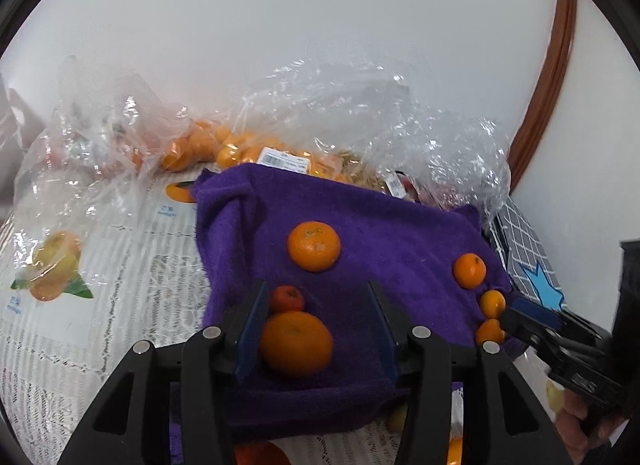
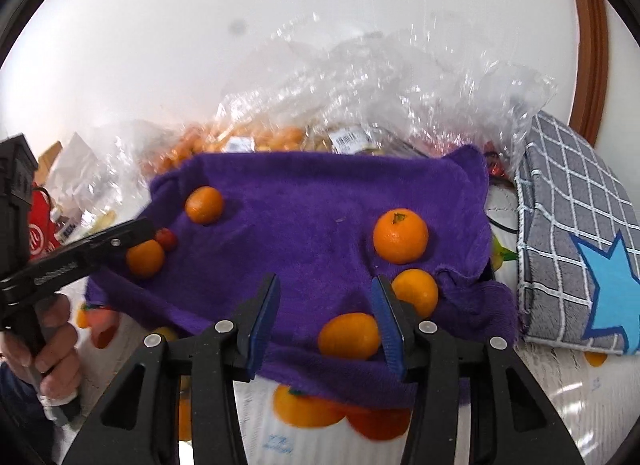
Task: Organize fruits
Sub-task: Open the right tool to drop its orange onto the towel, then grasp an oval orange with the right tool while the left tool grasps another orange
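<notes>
A purple towel (image 1: 380, 225) (image 2: 312, 225) lies on the table with several oranges on it. My left gripper (image 1: 316, 301) is open, its jaws either side of a large orange (image 1: 296, 343); a small reddish one (image 1: 287, 299) sits just beyond it. Another orange (image 1: 314, 246) lies further on. My right gripper (image 2: 325, 295) is open over the towel, with an orange (image 2: 349, 336) by its right finger and another (image 2: 416, 291) just behind that finger. A bigger orange (image 2: 400, 236) lies beyond. The left gripper also shows in the right wrist view (image 2: 136, 231).
Clear plastic bags (image 1: 340, 113) (image 2: 380, 85) with more oranges lie behind the towel against a white wall. A grey checked cloth box with a blue star (image 2: 576, 249) stands right of the towel. The tablecloth (image 1: 120, 265) has printed fruit pictures. A brown door frame (image 1: 556, 77) is at right.
</notes>
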Motion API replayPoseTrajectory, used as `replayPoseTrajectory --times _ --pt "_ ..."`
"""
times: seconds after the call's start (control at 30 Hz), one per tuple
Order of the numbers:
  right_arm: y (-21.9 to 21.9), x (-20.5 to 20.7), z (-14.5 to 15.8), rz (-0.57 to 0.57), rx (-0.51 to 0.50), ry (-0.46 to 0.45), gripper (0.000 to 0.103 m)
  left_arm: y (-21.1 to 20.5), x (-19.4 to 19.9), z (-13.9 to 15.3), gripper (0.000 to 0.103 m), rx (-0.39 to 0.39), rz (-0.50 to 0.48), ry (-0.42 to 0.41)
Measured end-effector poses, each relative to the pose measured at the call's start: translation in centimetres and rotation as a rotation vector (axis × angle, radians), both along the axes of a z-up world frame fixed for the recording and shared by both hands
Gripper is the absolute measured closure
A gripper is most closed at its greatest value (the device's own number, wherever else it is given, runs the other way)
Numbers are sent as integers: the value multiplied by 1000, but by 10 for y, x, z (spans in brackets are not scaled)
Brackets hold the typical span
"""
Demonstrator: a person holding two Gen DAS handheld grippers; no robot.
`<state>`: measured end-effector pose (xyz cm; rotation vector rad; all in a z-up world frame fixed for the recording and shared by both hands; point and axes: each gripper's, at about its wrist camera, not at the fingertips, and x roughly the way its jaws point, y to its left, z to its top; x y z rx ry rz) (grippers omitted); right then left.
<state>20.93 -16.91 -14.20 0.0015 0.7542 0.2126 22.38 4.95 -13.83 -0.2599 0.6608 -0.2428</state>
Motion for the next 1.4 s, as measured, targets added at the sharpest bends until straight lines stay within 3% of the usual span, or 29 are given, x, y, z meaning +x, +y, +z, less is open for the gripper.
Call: replayPoseTrajectory --times 0.2,0.5,0.97,1.4 --pt "13 -41 7 62 26 26 57 15 -11 4 56 -54 23 -11" --pt "38 -84 -15 177 31 104 62 24 -48 9 56 -6 39 -62" --pt "65 -74 -36 218 -30 157 63 26 -61 6 56 20 27 -44" --pt "40 -87 -22 156 -9 86 66 25 -67 5 56 -7 -4 -29"
